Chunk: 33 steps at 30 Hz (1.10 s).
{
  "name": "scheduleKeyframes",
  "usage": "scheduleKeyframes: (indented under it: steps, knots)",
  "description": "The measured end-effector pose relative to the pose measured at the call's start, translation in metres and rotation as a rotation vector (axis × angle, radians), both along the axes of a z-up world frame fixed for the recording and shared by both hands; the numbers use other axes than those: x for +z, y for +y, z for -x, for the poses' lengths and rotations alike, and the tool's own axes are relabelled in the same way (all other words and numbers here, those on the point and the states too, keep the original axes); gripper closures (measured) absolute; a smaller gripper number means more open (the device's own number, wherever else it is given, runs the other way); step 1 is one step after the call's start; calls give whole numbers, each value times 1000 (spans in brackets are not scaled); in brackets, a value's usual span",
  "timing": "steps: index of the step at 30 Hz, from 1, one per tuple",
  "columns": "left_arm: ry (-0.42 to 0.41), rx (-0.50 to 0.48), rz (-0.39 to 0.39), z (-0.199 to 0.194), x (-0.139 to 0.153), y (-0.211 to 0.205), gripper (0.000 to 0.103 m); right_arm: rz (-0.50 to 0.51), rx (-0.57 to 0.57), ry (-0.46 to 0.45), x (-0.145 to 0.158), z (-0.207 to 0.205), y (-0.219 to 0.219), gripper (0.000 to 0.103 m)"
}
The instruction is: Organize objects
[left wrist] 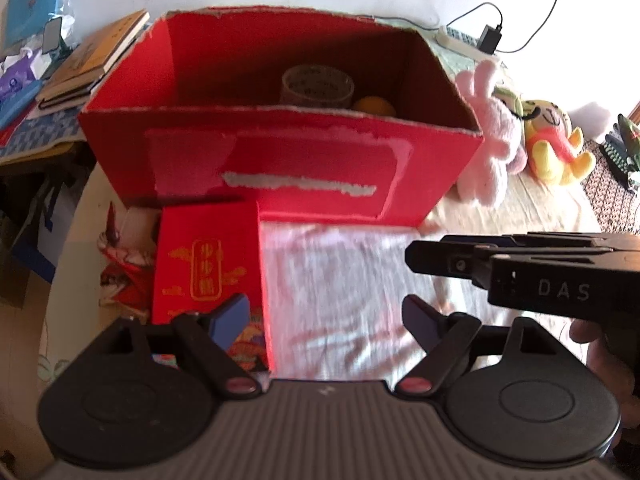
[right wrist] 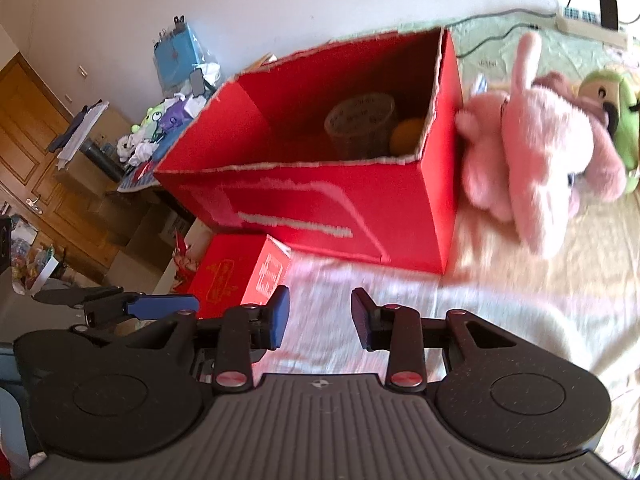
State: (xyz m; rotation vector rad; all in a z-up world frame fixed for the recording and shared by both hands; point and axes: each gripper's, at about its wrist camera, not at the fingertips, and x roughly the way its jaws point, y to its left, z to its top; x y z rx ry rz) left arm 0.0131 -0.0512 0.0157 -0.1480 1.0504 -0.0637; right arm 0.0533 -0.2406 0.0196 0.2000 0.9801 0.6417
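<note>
Both my jaws hang empty over the bed, facing the open red box.

Ahead of both sets of jaws the big red box (left wrist: 280,168) stands open-topped on the bed (left wrist: 500,208), a tape roll (left wrist: 317,87) and an orange ball (left wrist: 375,107) inside. The pink plush (right wrist: 536,168) lies right of it, touching its side. A small red box (left wrist: 208,264) sits just ahead of my left gripper (left wrist: 326,318), jaws spread wide. My right gripper (right wrist: 320,318) has its jaws partly apart, nothing between them.

Matt red cardboard box (left wrist: 280,160) with torn edges, fluffy pink plush toy (right wrist: 536,168)
</note>
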Motion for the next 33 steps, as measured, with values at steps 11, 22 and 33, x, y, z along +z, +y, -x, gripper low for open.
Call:
scheduleKeyframes:
  steps: [11, 22, 33]
  knots:
    - [56, 26, -2, 19, -13, 8, 16, -35, 20, 133, -25, 7, 4, 65]
    - [48, 73, 26, 31, -16, 48, 16, -43, 62, 212, -33, 9, 29, 65]
    - [69, -7, 114, 14, -32, 86, 12, -14, 20, 235, -35, 1, 74, 65]
